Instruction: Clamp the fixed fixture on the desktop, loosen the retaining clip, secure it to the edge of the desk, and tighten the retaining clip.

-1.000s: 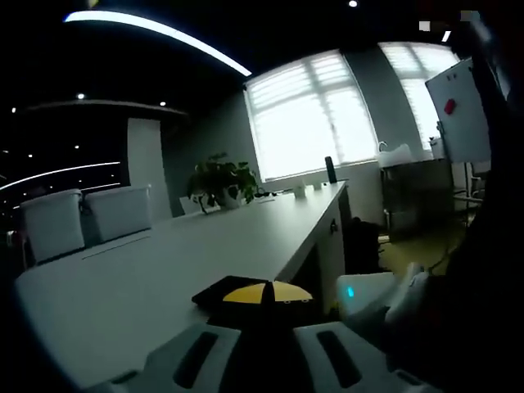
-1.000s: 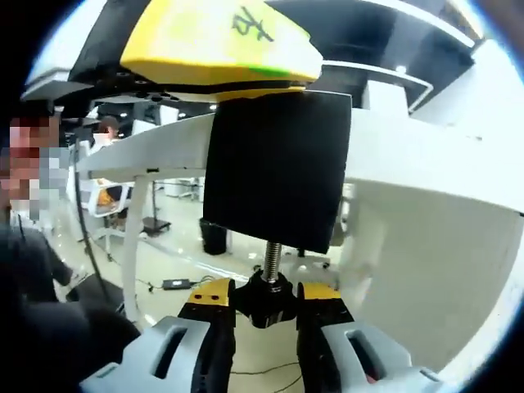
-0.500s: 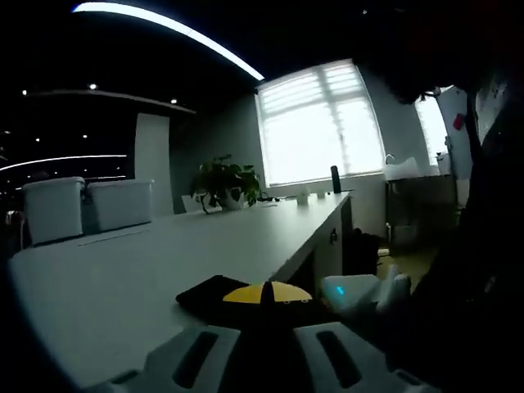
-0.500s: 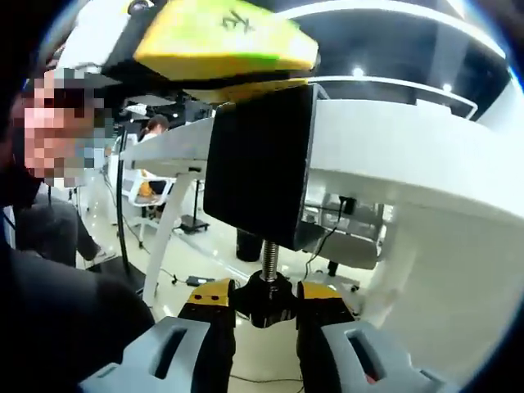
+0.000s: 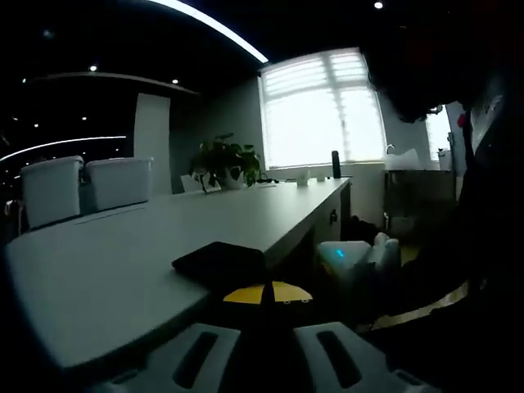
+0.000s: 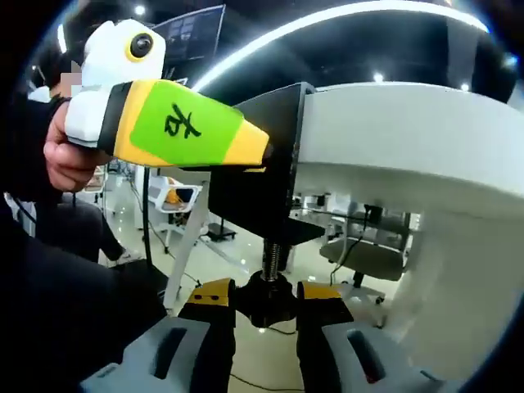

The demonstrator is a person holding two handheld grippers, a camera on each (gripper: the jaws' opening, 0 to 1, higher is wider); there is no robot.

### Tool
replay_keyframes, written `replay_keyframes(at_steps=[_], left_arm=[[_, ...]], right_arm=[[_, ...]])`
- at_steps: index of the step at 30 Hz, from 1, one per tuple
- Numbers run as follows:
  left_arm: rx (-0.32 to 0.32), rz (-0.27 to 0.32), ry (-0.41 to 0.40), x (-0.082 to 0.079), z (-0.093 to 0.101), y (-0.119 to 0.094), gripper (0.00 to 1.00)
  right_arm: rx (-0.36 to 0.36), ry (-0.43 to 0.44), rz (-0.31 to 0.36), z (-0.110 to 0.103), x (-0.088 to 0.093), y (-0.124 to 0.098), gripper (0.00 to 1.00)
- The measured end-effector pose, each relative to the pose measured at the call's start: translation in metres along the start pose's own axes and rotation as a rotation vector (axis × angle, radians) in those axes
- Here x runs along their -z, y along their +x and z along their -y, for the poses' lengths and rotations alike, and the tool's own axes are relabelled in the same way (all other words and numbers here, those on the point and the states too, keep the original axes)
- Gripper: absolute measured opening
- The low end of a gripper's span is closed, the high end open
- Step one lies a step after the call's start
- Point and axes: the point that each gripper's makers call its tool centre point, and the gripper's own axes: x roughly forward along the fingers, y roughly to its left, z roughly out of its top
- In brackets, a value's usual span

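Left gripper view: the left gripper [image 5: 264, 344] reaches along a long white desk [image 5: 123, 262] toward bright windows. Its jaws are closed on the black desk clamp [image 5: 221, 264], gripping it at the yellow-tipped jaw ends; the clamp's flat top plate lies on the desktop right at the near edge, so the hold appears meant to keep the fixture seated on the edge while the other gripper works underneath. Just beyond the desk edge to the right, the white body of the right gripper [image 5: 354, 260] shows with a small teal light. A potted plant [image 5: 225, 170] and two white chairs [image 5: 82, 187] stand far down the desk. Right gripper view: seen from below the desk [image 6: 409, 147], the clamp [image 6: 262, 188] wraps the edge, its upper plate over the top and its lower part beneath. A threaded screw [image 6: 271, 255] drops from it to a black knob [image 6: 267, 301], and the right gripper [image 6: 267, 327] has its jaws together on that knob, placed to turn it and tighten the retaining clip. The left gripper [image 6: 176, 127], with green and yellow jaw covers and a white body, is held by a person's hand [image 6: 70, 155] and grips the clamp from the left at desktop level. The fixture seems already set on the edge, with tightening the step in hand.
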Motion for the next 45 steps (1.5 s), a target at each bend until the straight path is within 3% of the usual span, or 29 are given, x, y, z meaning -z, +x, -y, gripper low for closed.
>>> replay_keyframes(at_steps=[1, 5, 8, 15, 18, 19, 22, 27, 30, 32, 36, 37, 38, 40, 43, 45], left_arm=[[0.001, 0.003, -0.003, 0.000, 0.000, 0.000, 0.01], [0.009, 0.008, -0.010, -0.001, 0.000, 0.002, 0.01], [0.007, 0.008, -0.013, -0.001, -0.001, 0.003, 0.01], [0.019, -0.002, -0.014, 0.000, -0.002, 0.003, 0.01], [0.015, -0.003, -0.016, 0.000, -0.001, 0.003, 0.01], [0.015, 0.002, -0.017, -0.001, 0.000, 0.002, 0.01], [0.013, 0.011, -0.016, -0.003, 0.000, 0.001, 0.01], [0.002, 0.036, 0.007, -0.006, 0.001, -0.003, 0.01], [-0.002, 0.060, 0.004, -0.008, 0.001, -0.004, 0.01], [-0.004, 0.075, 0.011, -0.009, 0.000, -0.006, 0.01], [0.008, 0.104, -0.007, -0.010, -0.003, -0.009, 0.01], [0.011, 0.110, -0.007, -0.011, -0.004, -0.011, 0.01], [0.014, 0.116, -0.010, -0.012, -0.005, -0.012, 0.01], [0.024, 0.123, -0.009, -0.013, -0.006, -0.013, 0.01], [0.047, 0.123, -0.001, -0.014, -0.005, -0.013, 0.01], [0.056, 0.126, -0.001, -0.014, -0.005, -0.013, 0.01]], right_arm=[[-0.047, 0.056, 0.002, -0.002, 0.001, -0.001, 0.26], [-0.189, 0.028, 0.014, -0.004, 0.001, -0.005, 0.26], [-0.220, 0.033, 0.016, -0.009, 0.000, -0.006, 0.26], [-0.216, 0.028, 0.070, -0.010, -0.002, -0.006, 0.26], [-0.149, -0.057, 0.091, -0.004, -0.003, -0.006, 0.28], [-0.103, -0.062, 0.083, -0.001, -0.002, -0.008, 0.32], [0.039, -0.047, 0.090, 0.007, -0.006, -0.018, 0.38], [0.285, 0.014, 0.005, 0.015, 0.004, -0.034, 0.52], [0.351, 0.058, 0.020, 0.006, -0.004, -0.032, 0.59], [0.360, -0.035, -0.015, -0.005, -0.007, -0.023, 0.64], [0.468, 0.001, -0.045, -0.004, -0.010, -0.017, 0.58], [0.528, 0.005, -0.068, 0.002, -0.006, -0.019, 0.58], [0.590, 0.083, -0.092, 0.005, 0.001, -0.022, 0.58], [0.644, 0.058, -0.086, 0.010, 0.000, -0.023, 0.58], [0.679, 0.055, -0.094, 0.009, -0.001, -0.023, 0.51], [0.691, 0.063, -0.101, 0.010, 0.000, -0.020, 0.51]])
